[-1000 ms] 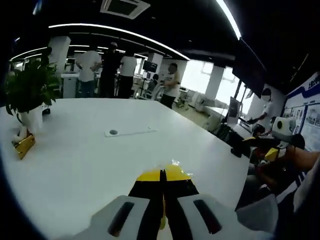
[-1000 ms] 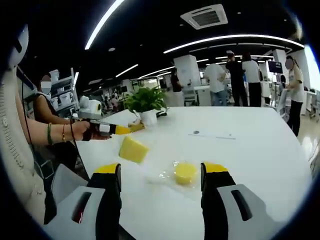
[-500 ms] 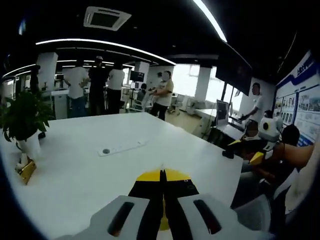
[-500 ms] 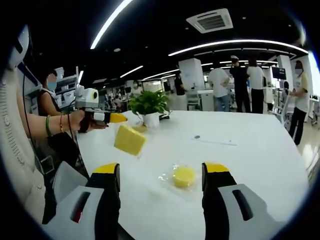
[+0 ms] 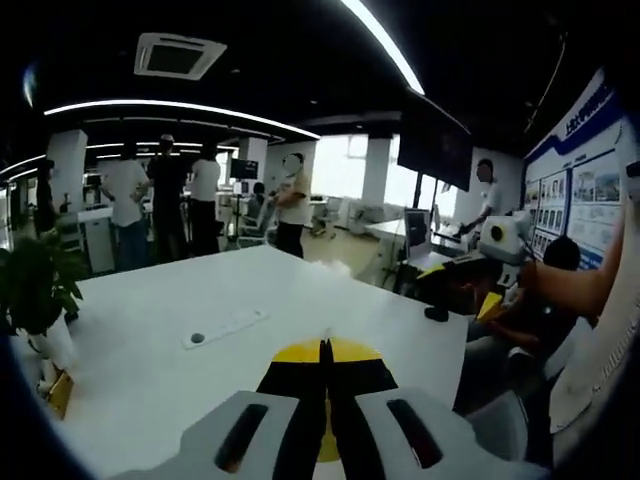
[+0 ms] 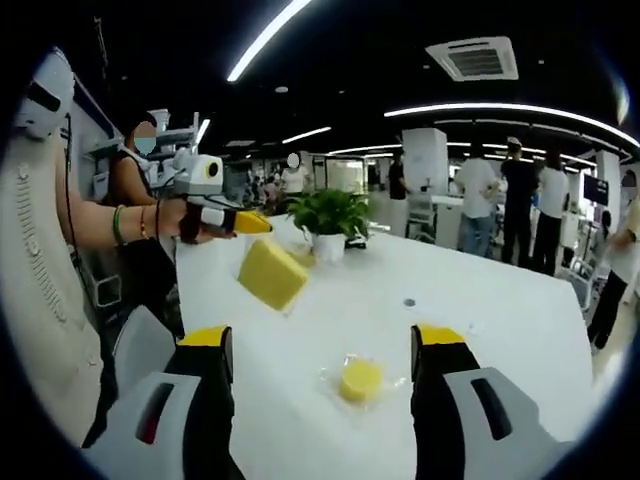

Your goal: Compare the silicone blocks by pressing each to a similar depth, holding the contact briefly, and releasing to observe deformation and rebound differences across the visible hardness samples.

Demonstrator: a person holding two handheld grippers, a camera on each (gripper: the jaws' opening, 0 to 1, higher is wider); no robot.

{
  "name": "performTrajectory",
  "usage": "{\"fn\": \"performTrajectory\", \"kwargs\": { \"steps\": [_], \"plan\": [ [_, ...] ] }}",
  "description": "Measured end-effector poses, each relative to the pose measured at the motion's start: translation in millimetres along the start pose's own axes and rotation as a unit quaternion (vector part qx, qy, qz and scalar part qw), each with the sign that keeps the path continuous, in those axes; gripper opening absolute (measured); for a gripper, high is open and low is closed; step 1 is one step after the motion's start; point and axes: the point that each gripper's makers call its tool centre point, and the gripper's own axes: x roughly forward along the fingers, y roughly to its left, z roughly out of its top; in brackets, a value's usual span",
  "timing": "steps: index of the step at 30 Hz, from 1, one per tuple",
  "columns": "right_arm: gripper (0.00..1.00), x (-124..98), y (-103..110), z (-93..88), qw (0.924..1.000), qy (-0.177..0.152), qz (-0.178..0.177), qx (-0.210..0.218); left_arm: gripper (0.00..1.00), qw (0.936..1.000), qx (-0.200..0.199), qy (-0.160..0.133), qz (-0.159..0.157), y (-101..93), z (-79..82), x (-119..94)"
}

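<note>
clamping a yellow block (image 6: 272,274) above the table (image 6: 480,320), left claw (image 6: 252,224); right claw (image 6: 322,345) apart

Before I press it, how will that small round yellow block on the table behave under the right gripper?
The round yellow block looks short and wide with a flat top, so it probably won't tip or roll. It lies on a crinkled clear wrapper, which may let it slide on the white table. The right gripper is open, with the block between its jaws.

White-shelled left gripper (image 5: 324,352), black jaws tipped yellow, green wrist bangle (image 6: 119,224)
</note>
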Motion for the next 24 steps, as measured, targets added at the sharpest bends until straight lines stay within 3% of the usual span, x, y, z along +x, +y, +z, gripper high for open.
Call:
{"fn": "performTrajectory", "kwargs": {
  "steps": [9, 13, 24],
  "plan": [
    [0.72, 21.1, 0.5, 28.0, 0.9949, 0.036, 0.063, -0.07, 0.0, 0.9995, 0.021, 0.008, -0.023, -7.6, 15.1, 3.7],
    [0.72, 36.8, 5.1, 32.6, 0.9892, 0.06, 0.089, -0.1, 0.0, 0.9991, 0.025, 0.013, -0.033, -10.6, 16.0, 6.1],
    [0.72, 70.1, 18.1, 37.9, 0.9763, 0.09, 0.148, -0.129, 0.0, 0.9975, 0.029, 0.031, -0.056, -17.2, 12.2, 9.8]
  ]
}}
